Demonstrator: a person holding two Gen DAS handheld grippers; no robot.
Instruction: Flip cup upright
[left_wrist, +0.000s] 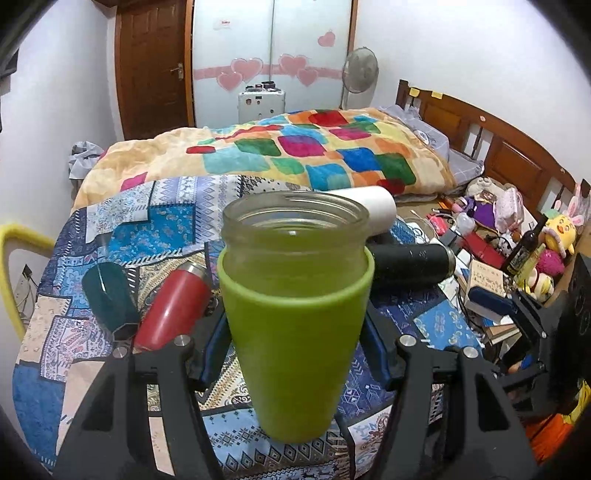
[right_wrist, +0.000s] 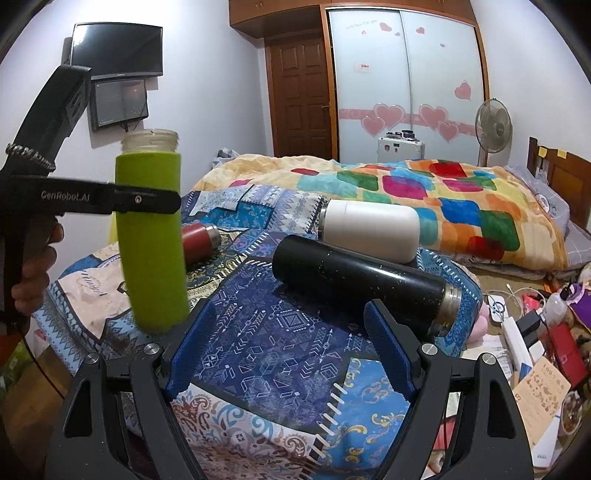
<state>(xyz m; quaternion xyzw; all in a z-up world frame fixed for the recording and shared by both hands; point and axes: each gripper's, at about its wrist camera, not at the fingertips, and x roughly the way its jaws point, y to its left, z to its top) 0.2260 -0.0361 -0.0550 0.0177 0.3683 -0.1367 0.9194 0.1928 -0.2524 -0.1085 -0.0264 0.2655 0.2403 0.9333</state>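
From my left wrist camera, the cup (left_wrist: 295, 314) fills the middle of the view: a clear glass body with a threaded open mouth at the top, wrapped below the neck in a lime-green sleeve that narrows toward the base. It stands upright between my left gripper (left_wrist: 295, 347), whose blue-padded jaws press against the sleeve on both sides, grasping it. Behind it on the patterned cloth (left_wrist: 122, 236) lie a dark green bottle (left_wrist: 107, 295), a red flask (left_wrist: 173, 306), a black flask (left_wrist: 410, 266) and a white bottle (left_wrist: 373, 210), all on their sides.

From my right wrist camera, the cup (right_wrist: 151, 236) shows at the left, mouth up, its base low over the patterned cloth (right_wrist: 273, 332); I cannot tell whether it touches. One black finger (right_wrist: 147, 201) of the left gripper crosses the upper part of the sleeve. My right gripper (right_wrist: 286, 349) is released, its jaws spread wide with only cloth between them. The black flask (right_wrist: 365, 284) lies just ahead, with the white bottle (right_wrist: 369, 229) behind it and the red flask (right_wrist: 199, 238) beyond the cup.
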